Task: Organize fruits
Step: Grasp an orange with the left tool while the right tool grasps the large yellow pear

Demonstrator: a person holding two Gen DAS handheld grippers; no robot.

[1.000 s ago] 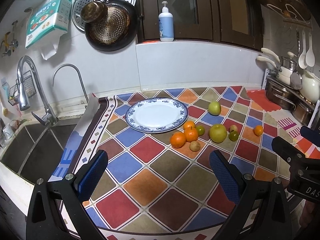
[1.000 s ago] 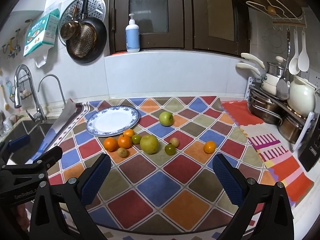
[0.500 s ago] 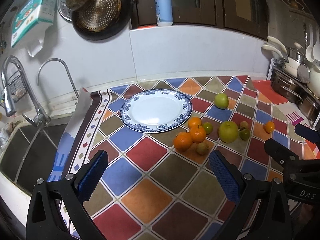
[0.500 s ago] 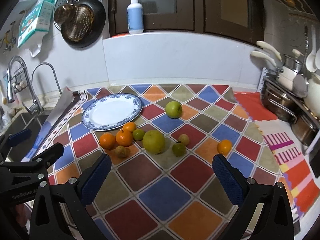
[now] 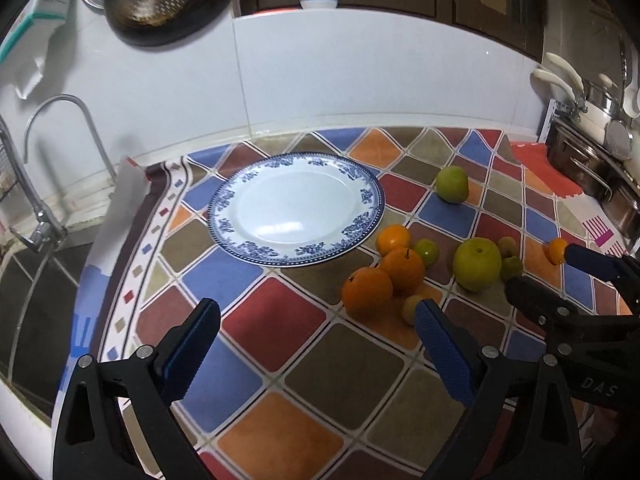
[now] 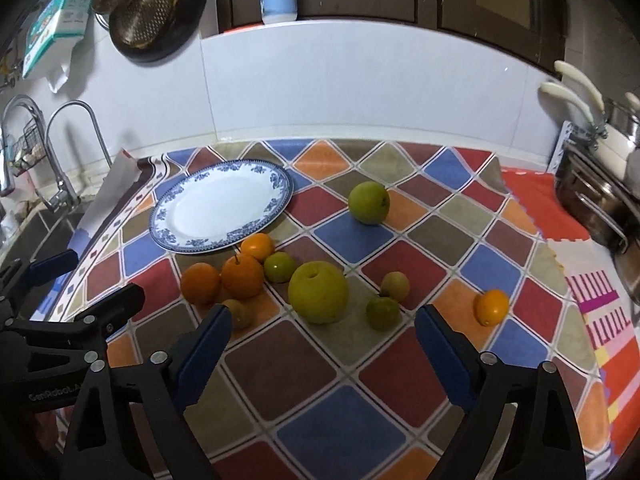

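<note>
Both claws, left claw (image 5: 316,344) and right claw (image 6: 322,350), are closing on nothing; large apple (image 6: 318,292) sits stem-up.

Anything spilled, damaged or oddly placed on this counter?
Nothing spilled or broken. The fruit lies loose on the patterned cloth beside the bare plate; one small orange fruit sits apart at right. The cloth's sink-side edge is curled up.

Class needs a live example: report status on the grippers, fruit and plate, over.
Left gripper and right gripper: jaws closing, nothing between them. Plate bare; fruit, including big green apple, loose on the cloth beside it. Nothing in the way.
</note>
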